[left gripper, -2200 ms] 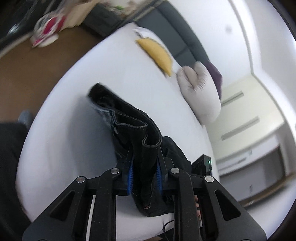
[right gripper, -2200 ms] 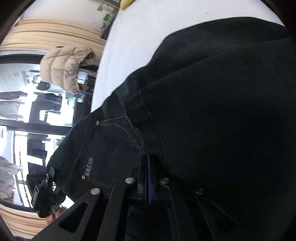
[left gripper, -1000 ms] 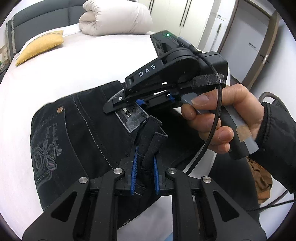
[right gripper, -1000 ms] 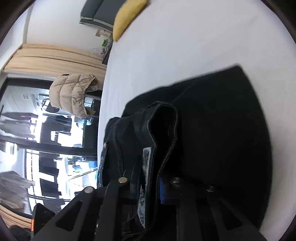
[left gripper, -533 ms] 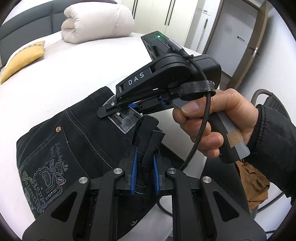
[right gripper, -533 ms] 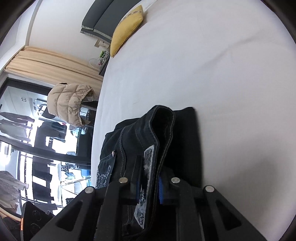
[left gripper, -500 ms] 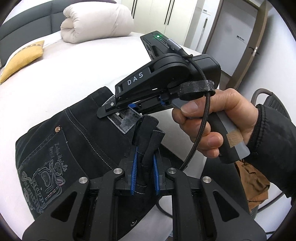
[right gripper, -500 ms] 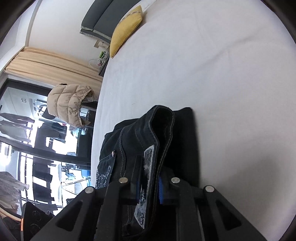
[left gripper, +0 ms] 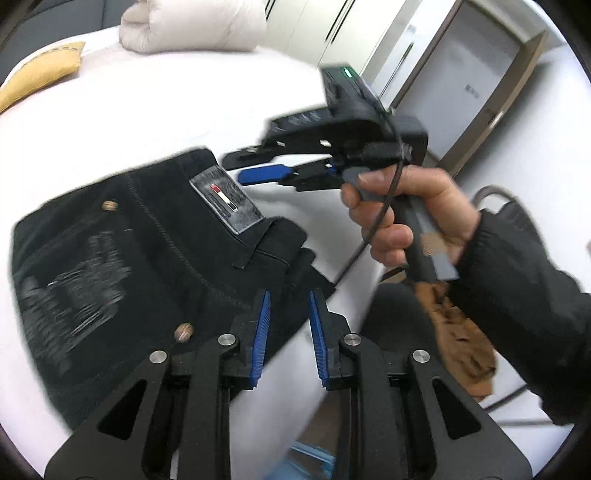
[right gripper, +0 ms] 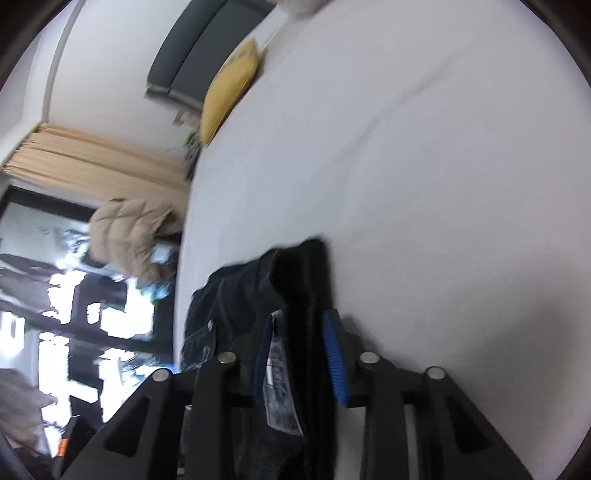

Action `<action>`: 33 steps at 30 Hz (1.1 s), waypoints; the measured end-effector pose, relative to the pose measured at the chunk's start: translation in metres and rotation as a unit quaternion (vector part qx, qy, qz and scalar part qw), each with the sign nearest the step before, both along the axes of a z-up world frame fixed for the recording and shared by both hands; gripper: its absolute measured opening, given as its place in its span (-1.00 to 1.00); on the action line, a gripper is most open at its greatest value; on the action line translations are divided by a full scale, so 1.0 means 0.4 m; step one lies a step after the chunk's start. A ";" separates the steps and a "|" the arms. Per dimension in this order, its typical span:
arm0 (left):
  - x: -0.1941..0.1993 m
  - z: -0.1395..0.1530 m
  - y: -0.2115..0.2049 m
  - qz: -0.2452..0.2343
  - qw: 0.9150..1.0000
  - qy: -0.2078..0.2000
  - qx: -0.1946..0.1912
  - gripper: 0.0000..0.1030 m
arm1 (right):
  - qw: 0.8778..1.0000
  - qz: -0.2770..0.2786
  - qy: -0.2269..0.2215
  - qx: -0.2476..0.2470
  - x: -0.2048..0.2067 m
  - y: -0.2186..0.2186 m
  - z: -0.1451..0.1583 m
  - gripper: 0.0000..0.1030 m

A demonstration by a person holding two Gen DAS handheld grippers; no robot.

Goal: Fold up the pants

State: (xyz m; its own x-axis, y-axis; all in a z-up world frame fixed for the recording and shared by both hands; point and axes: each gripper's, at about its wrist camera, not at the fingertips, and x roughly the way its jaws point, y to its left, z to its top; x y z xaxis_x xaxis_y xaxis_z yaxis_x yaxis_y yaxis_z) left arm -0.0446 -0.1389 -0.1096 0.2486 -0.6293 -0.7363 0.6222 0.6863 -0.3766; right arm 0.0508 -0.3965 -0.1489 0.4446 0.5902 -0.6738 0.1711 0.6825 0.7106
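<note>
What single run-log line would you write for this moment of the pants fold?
pants: folded, lying on bed | left gripper: open, just released, nothing between pads | right gripper: open, just opening, clear of waistband | next: likely withdraw

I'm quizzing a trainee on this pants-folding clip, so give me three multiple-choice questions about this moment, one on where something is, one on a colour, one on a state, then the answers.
1. Where do the pants lie?
A. on a white bed
B. on a wooden floor
C. over a chair back

2. What colour is the cushion at the head of the bed?
A. red
B. yellow
C. green

3. How does the left hand-held gripper stand?
A. shut on the waistband
B. shut on the cushion
C. open, pads clear of the cloth

Answers:
1. A: the black pants lie flat on the white bed.
2. B: the cushion beside the rolled duvet is yellow.
3. C: the left hand-held gripper has just been opening; its blue pads stand apart, with no cloth pinched between them.
</note>
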 end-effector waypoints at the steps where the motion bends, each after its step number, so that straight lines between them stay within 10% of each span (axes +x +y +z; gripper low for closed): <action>1: -0.002 0.018 0.034 0.006 1.000 -0.005 -0.011 -0.60 | 1.000 0.003 -0.012 0.007 -0.011 0.000 0.027 -0.65; 6: 0.135 0.017 0.219 0.086 0.995 0.002 -0.049 -0.60 | 0.994 0.094 -0.048 0.035 -0.051 0.118 0.093 -0.87; 14: 0.348 -0.197 0.375 0.151 0.975 0.139 -0.088 -0.70 | 0.991 0.081 0.047 0.090 -0.041 0.128 -0.115 -1.00; 33: 0.051 -0.234 0.442 0.097 0.984 0.078 -0.129 -0.71 | 0.994 0.069 0.018 0.086 -0.156 0.139 -0.063 -1.00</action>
